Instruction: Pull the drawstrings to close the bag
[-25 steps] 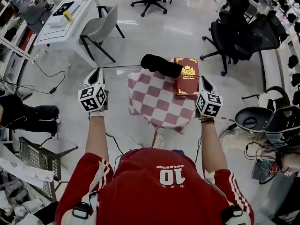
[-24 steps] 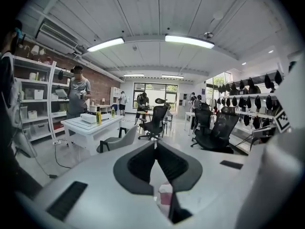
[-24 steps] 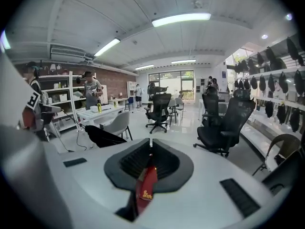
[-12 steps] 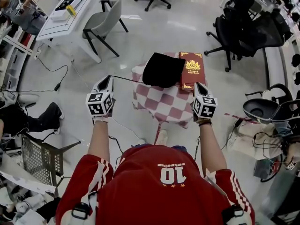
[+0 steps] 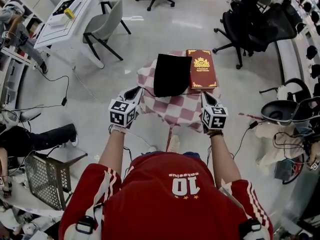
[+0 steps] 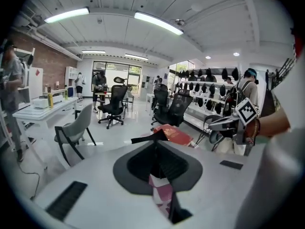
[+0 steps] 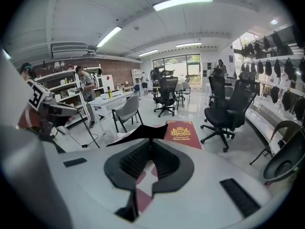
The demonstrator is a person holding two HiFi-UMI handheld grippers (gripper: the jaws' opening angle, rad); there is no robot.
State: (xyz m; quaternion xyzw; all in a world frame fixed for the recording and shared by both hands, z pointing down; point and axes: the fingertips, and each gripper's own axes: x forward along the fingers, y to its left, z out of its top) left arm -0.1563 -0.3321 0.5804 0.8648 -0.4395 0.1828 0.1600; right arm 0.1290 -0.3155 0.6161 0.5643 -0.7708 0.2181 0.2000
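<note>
Overall: you stand over a small table [image 5: 170, 110] with a pink-and-white checked cloth, a gripper at each near corner.
Far left: a white desk [image 5: 65, 19] and a grey chair [image 5: 102, 29] sit on the pale floor, well apart from the table.
Left gripper [image 5: 137, 90]: you hold it at the table's near left corner, pointing forward and downward. In the left gripper view its jaws are drawn together, pinching a thin dark cord.
Left drawstring [image 5: 148, 92]: it runs from those jaws across the cloth to the bag's near edge.
Bag [image 5: 172, 74]: black, lying flat on the far half of the cloth, between your two grippers and beyond them.
Book [image 5: 201, 69]: red with a gold crest, lying flat, its left edge touching or just under the bag's right side.
Right drawstring [image 5: 196, 93]: a thin line from the bag's near edge toward the right jaws.
Right gripper [image 5: 205, 95]: at the near right corner, angled downward. The right gripper view shows its jaws closed together on the cord.
Far right: black office chairs [image 5: 250, 31] stand away from the table.
</note>
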